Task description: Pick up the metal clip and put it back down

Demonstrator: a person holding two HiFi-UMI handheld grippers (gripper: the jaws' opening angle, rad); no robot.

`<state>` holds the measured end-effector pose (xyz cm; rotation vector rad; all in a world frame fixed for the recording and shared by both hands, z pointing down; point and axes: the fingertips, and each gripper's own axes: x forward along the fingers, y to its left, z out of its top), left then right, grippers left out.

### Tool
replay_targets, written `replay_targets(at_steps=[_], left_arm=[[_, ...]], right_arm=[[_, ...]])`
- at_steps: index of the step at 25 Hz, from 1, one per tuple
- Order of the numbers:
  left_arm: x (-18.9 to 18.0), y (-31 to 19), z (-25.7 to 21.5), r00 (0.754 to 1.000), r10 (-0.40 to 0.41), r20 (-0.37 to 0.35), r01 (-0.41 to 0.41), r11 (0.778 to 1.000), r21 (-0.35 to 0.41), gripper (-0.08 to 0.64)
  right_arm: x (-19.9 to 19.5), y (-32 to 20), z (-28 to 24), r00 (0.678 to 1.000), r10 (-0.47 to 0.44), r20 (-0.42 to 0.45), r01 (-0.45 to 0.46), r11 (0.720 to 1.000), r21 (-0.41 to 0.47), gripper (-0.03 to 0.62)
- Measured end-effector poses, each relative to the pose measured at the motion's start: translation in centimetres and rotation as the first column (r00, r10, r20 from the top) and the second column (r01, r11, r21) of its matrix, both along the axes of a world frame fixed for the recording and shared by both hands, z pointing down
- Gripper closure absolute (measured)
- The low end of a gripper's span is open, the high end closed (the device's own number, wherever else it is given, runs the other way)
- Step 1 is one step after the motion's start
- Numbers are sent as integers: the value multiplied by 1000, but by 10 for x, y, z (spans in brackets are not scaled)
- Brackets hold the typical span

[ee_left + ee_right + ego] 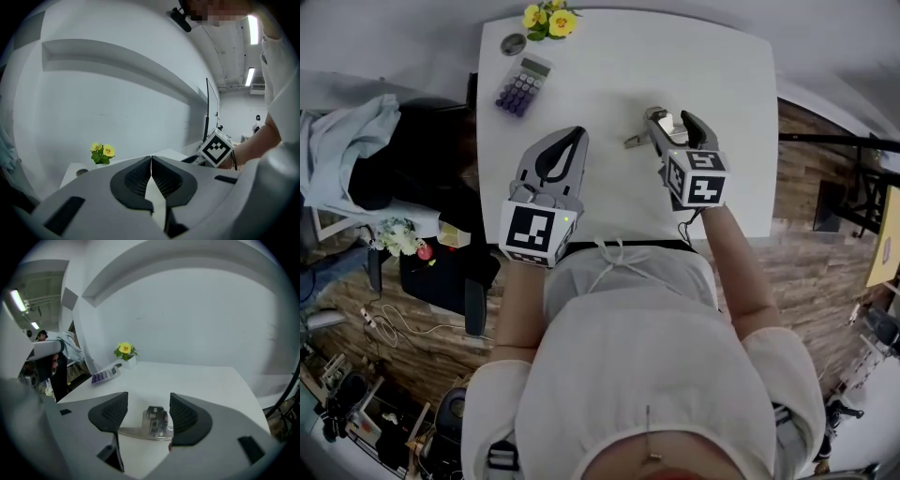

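Note:
The metal clip [662, 126] is shiny, with a flat handle sticking out to the left. It appears to lie on the white table [609, 66]. My right gripper [672, 117] is low over it, one jaw on each side. In the right gripper view the clip [157, 423] sits close to the right pad [183, 414], and a clear gap separates it from the left pad, so the gripper [149, 408] is open. My left gripper [578, 134] rests to the left near the table's front edge, apart from the clip. Its jaws [151, 161] are shut on nothing.
A purple-keyed calculator [523, 84] lies at the table's far left, with a small pot of yellow flowers [548, 21] and a round grey object [514, 43] beyond it. A blue cloth [347, 141] and clutter stand on the floor at left. A white wall rises behind the table.

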<state>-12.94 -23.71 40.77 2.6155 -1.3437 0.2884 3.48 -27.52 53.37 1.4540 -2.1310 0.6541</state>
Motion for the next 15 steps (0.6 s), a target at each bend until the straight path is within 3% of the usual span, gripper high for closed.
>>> replay_targets(at_steps=[5, 8, 12, 15], left_arm=[[11, 12, -26, 1000, -13, 7, 13, 999, 43, 540], [15, 19, -42, 999, -32, 3, 32, 998, 58, 540], [22, 27, -63, 999, -40, 9, 39, 995, 95, 540], [22, 32, -78, 999, -49, 23, 45, 991, 125, 540]], right_arm=[[9, 12, -68, 997, -68, -44, 76, 971, 226, 369], [12, 22, -108, 994, -102, -48, 112, 937, 330, 413], [24, 30, -157, 995, -95, -20, 94, 893, 441, 501], [36, 35, -192, 998, -68, -14, 65, 837, 543, 589]])
